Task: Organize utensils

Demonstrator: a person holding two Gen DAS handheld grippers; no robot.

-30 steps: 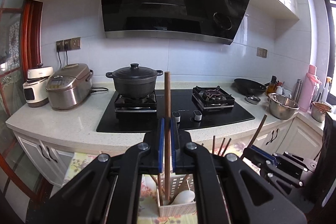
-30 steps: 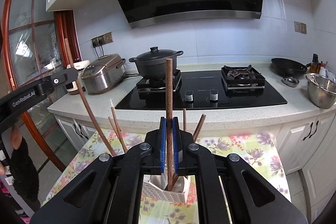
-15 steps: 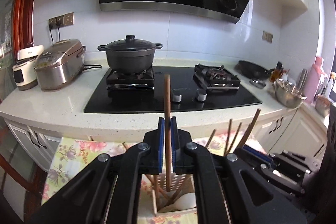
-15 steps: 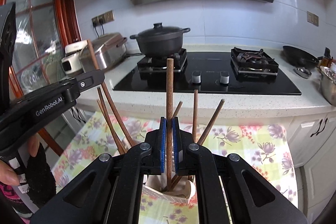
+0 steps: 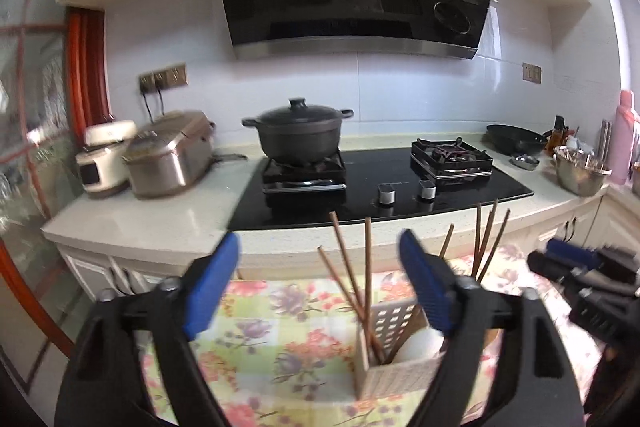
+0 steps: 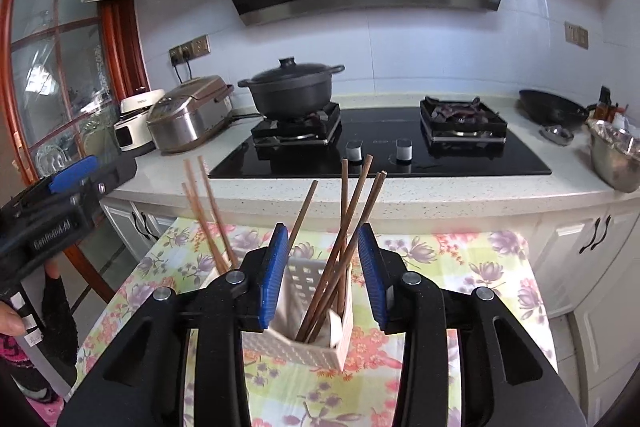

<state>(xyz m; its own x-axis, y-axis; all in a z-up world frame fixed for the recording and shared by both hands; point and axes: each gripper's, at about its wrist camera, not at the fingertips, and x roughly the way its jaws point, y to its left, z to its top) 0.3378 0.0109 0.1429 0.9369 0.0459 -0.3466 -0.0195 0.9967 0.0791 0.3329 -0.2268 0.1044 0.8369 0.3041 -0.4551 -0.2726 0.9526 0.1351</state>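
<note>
The left gripper has its blue fingers spread wide, with nothing pressed between them; they have just been opening, and the chopsticks that show in the gap stand free in the holder below. The right gripper has its blue fingers about half apart, and they have just been opening too; brown sticks rise up through the gap, but the pads do not squeeze them. I think trouble could come if a hand pulls away sideways, because a finger could catch the leaning sticks and tip the light holder over. The two grippers are also close to each other, so they could bump. The sticks lean in different ways, so one knock could make them slide or fall out onto the flowery tablecloth. The holder is a small white box with little holes in its sides, and it has more than one section. It sits on the cloth, just under both grippers. A white spoon rests inside it next to the sticks. The sticks are thin, brown and long, and poke up well above the rim. Behind is the counter with a black pot.
</note>
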